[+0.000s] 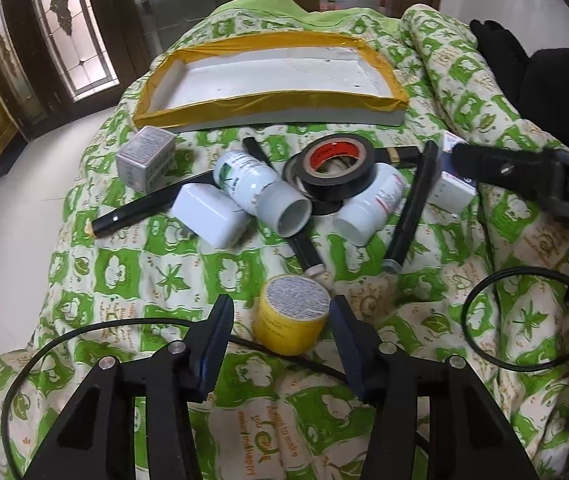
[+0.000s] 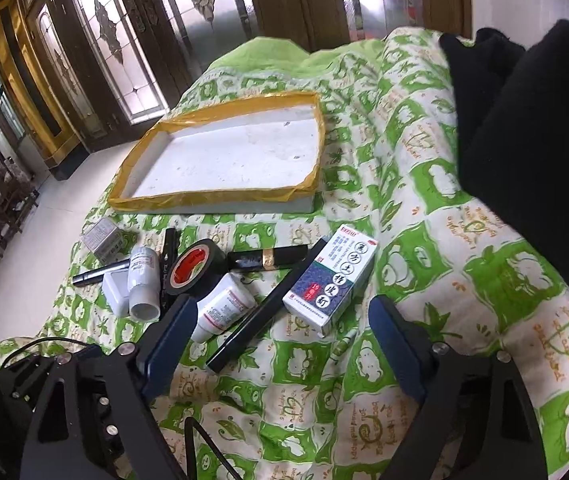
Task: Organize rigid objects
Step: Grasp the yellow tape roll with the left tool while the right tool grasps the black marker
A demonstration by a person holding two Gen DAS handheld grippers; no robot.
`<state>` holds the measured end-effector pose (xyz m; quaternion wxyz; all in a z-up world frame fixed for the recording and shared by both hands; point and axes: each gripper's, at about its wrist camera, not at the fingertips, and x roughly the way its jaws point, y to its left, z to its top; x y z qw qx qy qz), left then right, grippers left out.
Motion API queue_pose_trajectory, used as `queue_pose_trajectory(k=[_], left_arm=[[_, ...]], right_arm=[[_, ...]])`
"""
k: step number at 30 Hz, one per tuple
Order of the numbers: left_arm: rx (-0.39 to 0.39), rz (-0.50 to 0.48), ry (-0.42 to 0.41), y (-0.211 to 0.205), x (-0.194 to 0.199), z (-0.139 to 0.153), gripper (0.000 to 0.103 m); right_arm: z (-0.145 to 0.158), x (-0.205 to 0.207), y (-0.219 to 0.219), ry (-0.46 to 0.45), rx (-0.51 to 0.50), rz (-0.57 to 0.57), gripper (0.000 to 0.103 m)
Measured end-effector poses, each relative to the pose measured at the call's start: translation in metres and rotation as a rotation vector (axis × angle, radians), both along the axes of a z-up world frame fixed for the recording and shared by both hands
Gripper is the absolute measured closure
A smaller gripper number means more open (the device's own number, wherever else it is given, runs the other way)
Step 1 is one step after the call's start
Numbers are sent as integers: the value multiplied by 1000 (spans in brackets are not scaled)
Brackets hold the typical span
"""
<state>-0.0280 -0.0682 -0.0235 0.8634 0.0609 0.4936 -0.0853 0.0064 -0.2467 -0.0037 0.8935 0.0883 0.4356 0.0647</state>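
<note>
White tray (image 1: 292,68) at quilt's (image 1: 84,280) far edge, bare inside. Left gripper (image 1: 282,312) straddles yellow tub (image 1: 290,314), unclamped; right gripper (image 2: 280,316) released.

Yellow tape roll (image 1: 290,316) upright on quilt, black tape roll (image 1: 334,166) atop white bottles (image 1: 262,192) — tray (image 1: 268,102) beyond

**Our two black tools**

Our left tool (image 1: 280,312) is matte black, with dark blue pads (image 1: 348,344) and silver screws (image 1: 176,346) on its angular linkage; a thin black cable (image 1: 84,330) loops beside it. Our right tool (image 2: 280,340) looks the same: blue pads (image 2: 398,348), round silver screws (image 2: 440,347).
</note>
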Motion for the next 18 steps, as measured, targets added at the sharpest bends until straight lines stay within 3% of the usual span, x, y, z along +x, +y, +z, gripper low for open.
queue_pose_trajectory(k=[5,7,11,13,18], left_arm=[[1,4,27,0,3,-5,49],[6,-1,36,-1,5,-7,49],[35,-9,72,-5,12,-17,50],[53,-21,96,-9,15,-23,61],[44,-28,61,-11,13,-20,61]], right_arm=[[-22,13,19,171,59,81,48],[-38,20,22,244,96,69,53],[-53,35,15,285,148,-2,67],[-59,43,10,310,191,-27,74],[-73,52,2,344,257,-61,81]])
